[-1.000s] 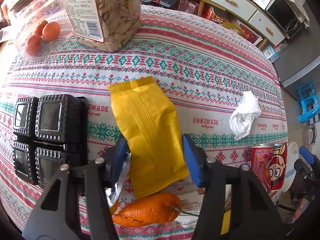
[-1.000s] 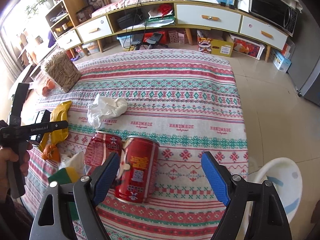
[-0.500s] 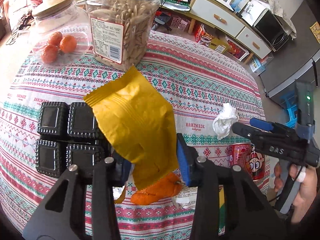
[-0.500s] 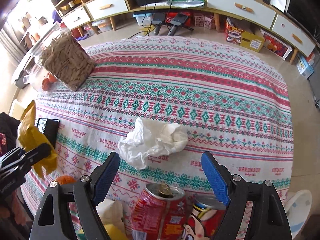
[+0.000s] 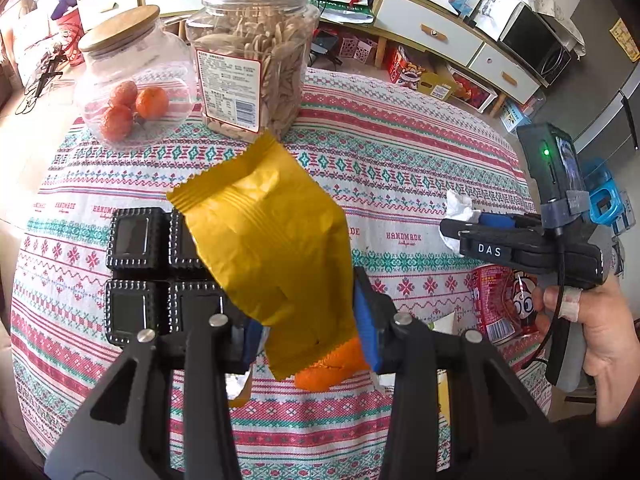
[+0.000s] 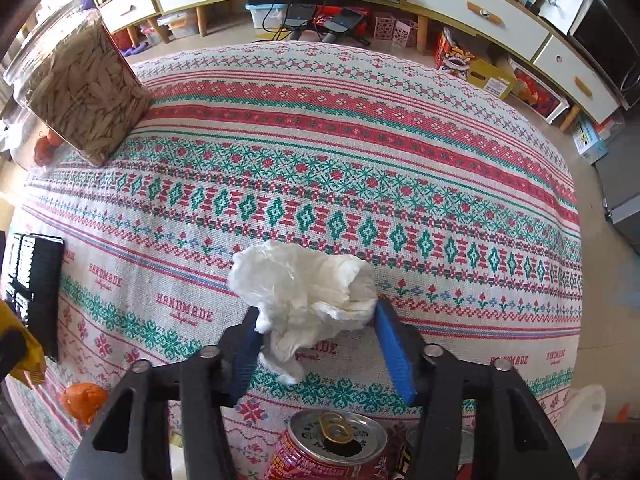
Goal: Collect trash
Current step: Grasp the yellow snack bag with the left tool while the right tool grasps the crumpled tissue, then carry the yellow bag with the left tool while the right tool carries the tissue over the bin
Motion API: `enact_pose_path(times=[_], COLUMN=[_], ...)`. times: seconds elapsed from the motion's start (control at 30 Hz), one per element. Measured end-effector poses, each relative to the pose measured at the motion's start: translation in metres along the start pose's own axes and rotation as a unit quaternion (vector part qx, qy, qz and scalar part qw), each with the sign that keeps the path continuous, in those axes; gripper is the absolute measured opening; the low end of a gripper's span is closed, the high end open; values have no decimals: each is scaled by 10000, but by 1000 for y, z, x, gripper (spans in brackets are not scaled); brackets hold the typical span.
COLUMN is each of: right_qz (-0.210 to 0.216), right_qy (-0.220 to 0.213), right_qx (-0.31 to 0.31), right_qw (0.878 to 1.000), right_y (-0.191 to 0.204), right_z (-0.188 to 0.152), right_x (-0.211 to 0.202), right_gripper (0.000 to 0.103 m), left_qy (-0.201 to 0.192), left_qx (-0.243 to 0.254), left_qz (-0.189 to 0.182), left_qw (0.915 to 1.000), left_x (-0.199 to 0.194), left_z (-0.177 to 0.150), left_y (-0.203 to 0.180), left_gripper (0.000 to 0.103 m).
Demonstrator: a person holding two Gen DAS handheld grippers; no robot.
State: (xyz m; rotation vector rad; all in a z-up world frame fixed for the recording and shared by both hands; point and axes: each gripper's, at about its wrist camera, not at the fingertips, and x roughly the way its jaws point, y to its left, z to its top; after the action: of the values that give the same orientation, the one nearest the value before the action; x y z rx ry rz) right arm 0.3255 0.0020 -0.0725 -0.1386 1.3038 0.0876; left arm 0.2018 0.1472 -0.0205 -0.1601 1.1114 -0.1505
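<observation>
Left wrist view, going L to R: the left claw is gripping the yellow snack wrapper by its lower end, pads pinching it from both sides. A sec ago that wrapper was lying flat on the surface; now it's hanging clear of the cloth, tilted up toward the far left, w/ the black tray set behind it and the orange peel sitting on the cloth just under the claw. So one piece of trash is already picked up.

Far left, the glass jar w/ oranges and the seed jar are standing side by side; looks like they aren't trash.

Right wrist view: the right claw was wide and hovering near the red cans a sec ago; it's now at the crumpled white tissue near the middle of the cloth. Its jaws have just been closing, w/ the tissue between them. The blue pads are pressing into the wad's two sides, so it's pinched, though it looks like it's resting on the cloth, not lifted yet.

Near edge, an opened red can is waiting right under the claw, w/ the peel at near left. Judging by this, two items are secured, cans and peel are left.
</observation>
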Motion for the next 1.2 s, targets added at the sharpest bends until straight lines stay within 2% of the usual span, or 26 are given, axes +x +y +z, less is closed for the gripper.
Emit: enact_pose_path(times=[0.07, 0.13, 0.33, 0.53, 0.8, 1.2], right_qz=[47, 270, 443, 496, 510, 389], right_qy=[-109, -235, -591, -768, -980, -1210], right_qx=[62, 120, 196, 279, 413, 769], right_qw=[9999, 9993, 9971, 9954, 9930, 9889], right_y=[-3, -10, -33, -54, -92, -162], right_z=[-2, -8, -21, -44, -91, -168], right_x=[-5, -14, -53, -85, -117, -148], right_gripper=[36, 28, 27, 27, 27, 28], left_qy=[-10, -26, -107, -120, -205, -108], left_qx=[17, 57, 216, 338, 740, 1350], left_qz=[-28, -66, -126, -285, -533, -780], left_qw=[10000, 10000, 9996, 9989, 9956, 9877], left_x=[-2, -4, -14, -21, -34, -29], left_z=[-2, -4, -10, -19, -35, -54], left_y=[-2, -6, -15, -26, -60, -123], left_gripper=[42, 42, 42, 42, 42, 42])
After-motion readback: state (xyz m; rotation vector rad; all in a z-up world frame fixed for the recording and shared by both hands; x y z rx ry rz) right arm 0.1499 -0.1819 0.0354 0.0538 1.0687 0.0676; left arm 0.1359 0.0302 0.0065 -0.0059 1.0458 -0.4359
